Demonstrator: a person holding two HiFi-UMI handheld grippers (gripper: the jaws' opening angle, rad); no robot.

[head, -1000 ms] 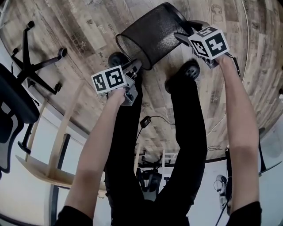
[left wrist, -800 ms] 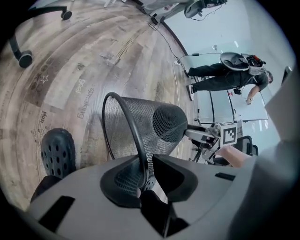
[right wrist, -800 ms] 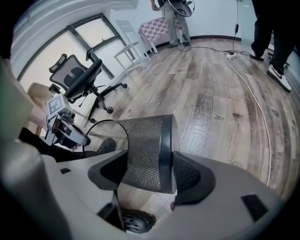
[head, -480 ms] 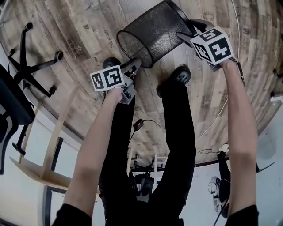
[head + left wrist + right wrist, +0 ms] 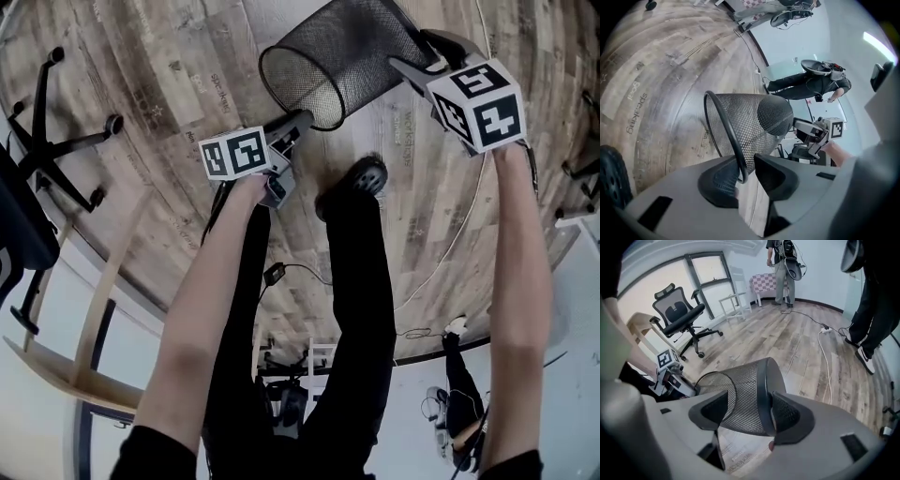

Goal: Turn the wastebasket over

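A: Entry one, wastebasket (image 5: 361,52). Where is it?
B: Tipped on its side above the floor (image 5: 169,84), held between both grippers. The right gripper (image 5: 417,52) is clamped on the base (image 5: 765,390). The left gripper (image 5: 298,120) has the rim (image 5: 723,126) between its jaws, which are opening and stand wider than the wire.
A: Change since a second ago?
B: The basket sits higher in the head view, and its mouth looks rounder.
A: Make?
B: Floor: worn wood planks. Basket: black wire mesh, round, tapered, solid band at the base. Rim: smooth black hoop.
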